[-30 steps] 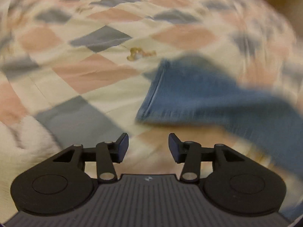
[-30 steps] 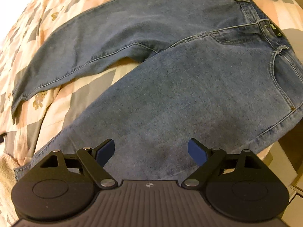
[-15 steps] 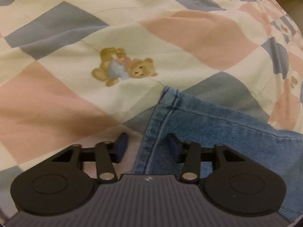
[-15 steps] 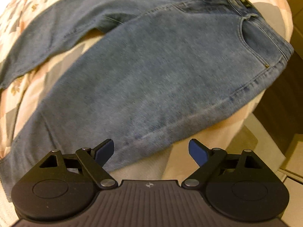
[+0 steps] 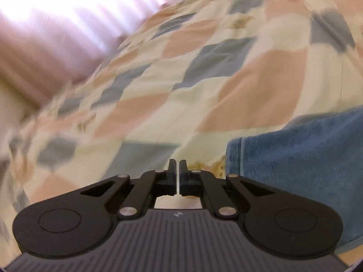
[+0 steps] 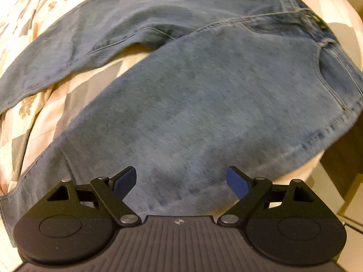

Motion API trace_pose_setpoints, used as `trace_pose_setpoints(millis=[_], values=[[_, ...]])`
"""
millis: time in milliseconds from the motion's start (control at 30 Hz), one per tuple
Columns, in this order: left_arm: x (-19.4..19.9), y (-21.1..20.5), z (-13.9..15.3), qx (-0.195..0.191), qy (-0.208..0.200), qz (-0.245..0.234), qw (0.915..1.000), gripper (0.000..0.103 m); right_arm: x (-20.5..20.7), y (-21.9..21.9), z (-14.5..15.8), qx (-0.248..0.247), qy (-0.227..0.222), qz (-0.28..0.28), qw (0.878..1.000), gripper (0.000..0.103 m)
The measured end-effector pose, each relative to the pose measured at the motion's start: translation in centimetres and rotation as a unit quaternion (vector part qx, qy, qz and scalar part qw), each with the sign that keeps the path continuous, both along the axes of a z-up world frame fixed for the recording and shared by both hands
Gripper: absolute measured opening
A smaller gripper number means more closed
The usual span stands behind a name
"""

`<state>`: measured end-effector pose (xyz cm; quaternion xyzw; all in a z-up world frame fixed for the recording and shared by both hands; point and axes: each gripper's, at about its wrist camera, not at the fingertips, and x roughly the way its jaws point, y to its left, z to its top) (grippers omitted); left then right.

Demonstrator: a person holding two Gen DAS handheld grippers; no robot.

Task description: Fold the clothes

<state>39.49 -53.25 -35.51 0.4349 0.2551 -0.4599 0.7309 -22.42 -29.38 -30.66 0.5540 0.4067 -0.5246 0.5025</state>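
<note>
Left gripper (image 5: 177,166): clenched, nothing between fingers; jeans (image 5: 301,163) hem just right of it
Right gripper (image 6: 181,179): released, hovering above jeans leg

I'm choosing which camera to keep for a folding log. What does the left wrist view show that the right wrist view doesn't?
Only the left wrist view shows the left gripper, fingers almost together with nothing visible between them, a bright curtained window, and one hemmed jeans leg end to its right.

Only the right wrist view shows the right gripper, open over the thigh, plus both legs spread apart, the waistband and a front pocket.

Both show blue jeans lying on the checked quilt.
</note>
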Motion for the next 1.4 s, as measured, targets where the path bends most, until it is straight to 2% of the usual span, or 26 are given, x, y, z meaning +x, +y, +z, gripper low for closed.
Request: trace_pose_setpoints(millis=[33, 67, 133, 200, 300, 433, 467, 500, 533, 567, 633, 733, 833, 900, 967, 1000, 1067, 1133, 1233, 1333, 1400], values=[[0.6, -0.2, 0.0, 0.000, 0.025, 0.013, 0.9996, 0.006, 0.1, -0.1, 0.0, -0.003, -0.002, 0.004, 1.000, 0.088], [1.2, -0.4, 0.0, -0.001, 0.050, 0.026, 0.9984, 0.018, 0.0, -0.1, 0.1, -0.006, -0.003, 0.007, 1.000, 0.089], [2.4, -0.8, 0.0, -0.002, 0.101, 0.052, 0.9935, 0.032, -0.4, 0.2, 0.1, -0.008, -0.006, 0.008, 1.000, 0.091], [3.7, -1.2, 0.0, -0.003, 0.151, 0.078, 0.9855, 0.035, -1.0, 0.4, -0.4, -0.003, -0.006, 0.003, 1.000, 0.091], [5.5, -1.8, -0.1, -0.004, 0.224, 0.117, 0.9674, 0.042, -1.9, 0.9, -0.7, 0.005, 0.001, -0.025, 1.000, 0.091], [7.9, -2.7, -0.1, -0.006, 0.320, 0.167, 0.9325, 0.047, -2.1, 1.7, -1.0, 0.009, 0.001, -0.043, 0.999, 0.091], [8.3, -2.8, -0.1, -0.006, 0.340, 0.173, 0.9242, 0.043, -2.1, 1.8, -1.2, 0.011, 0.007, -0.044, 0.999, 0.091], [7.8, -2.7, -0.2, -0.007, 0.351, 0.164, 0.9217, 0.036, -2.0, 1.9, -1.4, 0.014, 0.012, -0.045, 0.999, 0.092], [7.4, -2.5, -0.4, -0.007, 0.362, 0.155, 0.9190, 0.008, -2.0, 2.0, -1.7, 0.018, 0.015, -0.048, 0.999, 0.092], [6.9, -2.4, -0.5, -0.008, 0.373, 0.146, 0.9161, 0.001, -1.9, 2.0, -1.9, 0.022, 0.015, -0.051, 0.998, 0.092], [5.5, -1.8, 0.9, -0.023, 0.391, 0.095, 0.9152, 0.000, -1.6, 2.0, -2.2, 0.025, 0.013, -0.056, 0.998, 0.091], [4.2, 0.1, 5.3, -0.084, 0.427, 0.019, 0.8999, 0.000, -0.8, 1.4, -2.1, 0.020, 0.008, -0.040, 0.999, 0.091], [3.4, 2.3, 9.9, -0.159, 0.381, -0.042, 0.9099, 0.000, -0.4, 0.1, -1.6, 0.004, 0.014, -0.028, 1.000, 0.091], [3.0, 2.8, 10.3, -0.160, 0.283, -0.045, 0.9446, 0.000, -0.4, -0.7, -1.2, -0.013, 0.014, -0.031, 0.999, 0.091], [3.4, 2.8, 8.3, -0.122, 0.209, -0.008, 0.9703, 0.000, -0.6, -1.5, -0.7, -0.030, 0.011, -0.031, 0.999, 0.091], [3.8, 2.8, 6.9, -0.094, 0.181, 0.018, 0.9788, 0.000, -0.5, -1.8, -0.5, -0.036, 0.009, -0.028, 0.999, 0.091], [4.4, 3.7, 4.9, -0.054, 0.164, 0.063, 0.9829, 0.000, -0.4, -2.3, -0.4, -0.043, 0.008, -0.020, 0.999, 0.091], [3.8, 5.5, 4.6, -0.043, 0.163, 0.078, 0.9827, 0.001, -0.2, -2.8, -0.3, -0.049, 0.007, -0.012, 0.999, 0.091], [-0.6, 9.3, 5.8, -0.025, 0.175, 0.052, 0.9828, 0.007, 0.1, -2.7, 0.4, -0.066, 0.010, 0.011, 0.998, 0.091], [-6.8, 13.9, 7.0, -0.004, 0.202, 0.019, 0.9791, 0.019, 0.8, -2.4, 0.5, -0.080, 0.019, 0.039, 0.996, 0.091], [-10.9, 17.1, 7.6, 0.013, 0.223, 0.003, 0.9748, 0.021, 0.9, -1.9, 0.7, -0.087, 0.023, 0.053, 0.995, 0.091]])
